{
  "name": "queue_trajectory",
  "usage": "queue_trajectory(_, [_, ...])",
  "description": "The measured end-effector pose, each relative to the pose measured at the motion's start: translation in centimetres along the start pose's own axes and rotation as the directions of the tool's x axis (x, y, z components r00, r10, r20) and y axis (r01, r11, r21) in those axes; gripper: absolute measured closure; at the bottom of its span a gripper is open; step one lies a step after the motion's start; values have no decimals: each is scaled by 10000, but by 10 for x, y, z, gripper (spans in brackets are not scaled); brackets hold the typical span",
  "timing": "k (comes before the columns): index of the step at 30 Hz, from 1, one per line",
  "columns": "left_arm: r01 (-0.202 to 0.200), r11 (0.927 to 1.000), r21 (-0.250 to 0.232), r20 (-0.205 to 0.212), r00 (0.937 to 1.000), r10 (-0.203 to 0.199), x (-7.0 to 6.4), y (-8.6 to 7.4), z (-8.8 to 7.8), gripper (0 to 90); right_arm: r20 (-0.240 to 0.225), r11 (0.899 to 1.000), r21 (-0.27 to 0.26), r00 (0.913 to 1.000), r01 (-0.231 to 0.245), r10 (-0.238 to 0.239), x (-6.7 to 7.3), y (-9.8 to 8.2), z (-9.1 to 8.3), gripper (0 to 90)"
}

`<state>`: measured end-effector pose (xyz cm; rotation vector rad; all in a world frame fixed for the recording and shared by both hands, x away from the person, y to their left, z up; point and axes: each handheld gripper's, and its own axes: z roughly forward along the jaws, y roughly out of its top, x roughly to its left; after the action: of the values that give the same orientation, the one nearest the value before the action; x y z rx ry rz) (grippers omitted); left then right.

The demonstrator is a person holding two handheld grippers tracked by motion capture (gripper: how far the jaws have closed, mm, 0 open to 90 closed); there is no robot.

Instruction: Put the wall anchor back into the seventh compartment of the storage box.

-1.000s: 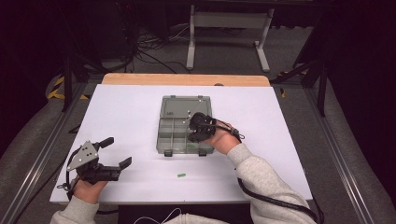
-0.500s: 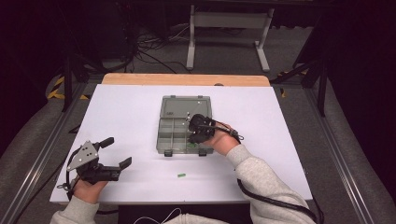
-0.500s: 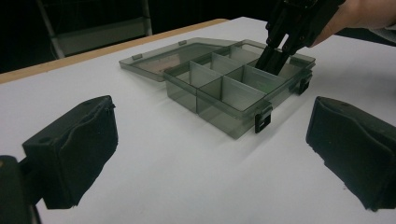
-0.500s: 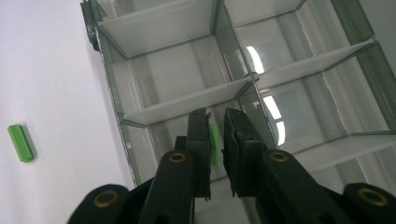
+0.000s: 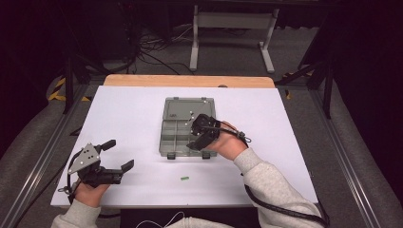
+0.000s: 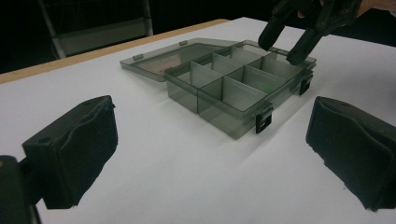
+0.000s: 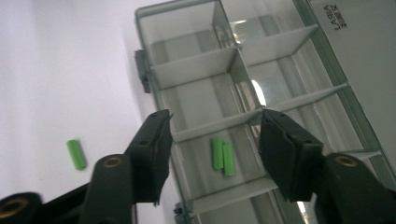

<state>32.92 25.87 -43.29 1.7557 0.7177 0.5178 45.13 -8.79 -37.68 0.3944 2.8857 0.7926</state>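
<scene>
A smoky clear organizer box (image 5: pixel 177 136) lies mid-table, its lid (image 5: pixel 187 107) folded flat behind it. My right gripper (image 5: pixel 196 137) hovers open over the box's front right compartments. In the right gripper view its jaws stand apart above a compartment holding two green pegs (image 7: pixel 222 157), and the right gripper (image 7: pixel 215 120) grips nothing. One more green peg (image 5: pixel 184 178) lies on the table in front of the box (image 7: pixel 76 154). My left gripper (image 5: pixel 119 155) rests open at the front left, far from the box (image 6: pixel 233 88), with nothing between its pads (image 6: pixel 74 149).
The white table top (image 5: pixel 294 142) has a wooden strip (image 5: pixel 190 80) along its far edge. Metal rails run along both sides. A stand's legs (image 5: pixel 228 42) and cables sit on the floor beyond the table. The box's black latches (image 6: pixel 264 122) face the front.
My right gripper has shifted slightly toward the box's front edge and stays open. The left gripper has not moved.
</scene>
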Motion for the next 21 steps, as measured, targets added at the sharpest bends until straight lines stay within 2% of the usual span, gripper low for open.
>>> queue_trajectory(8, [-4,10000,1,0,10000,4,0,0,0,28,-96,9989,-251,9991,408,-411,19,6,-10,335])
queue_trajectory(11, [-16,10000,56,38,10000,16,0,0,0,28,-202,9966,-301,9968,762,-769,29,9,-12,315])
queue_trajectory(21, [-25,10000,84,36,10000,24,0,0,0,28,-424,9946,-242,9939,1010,-1020,46,9,-12,303])
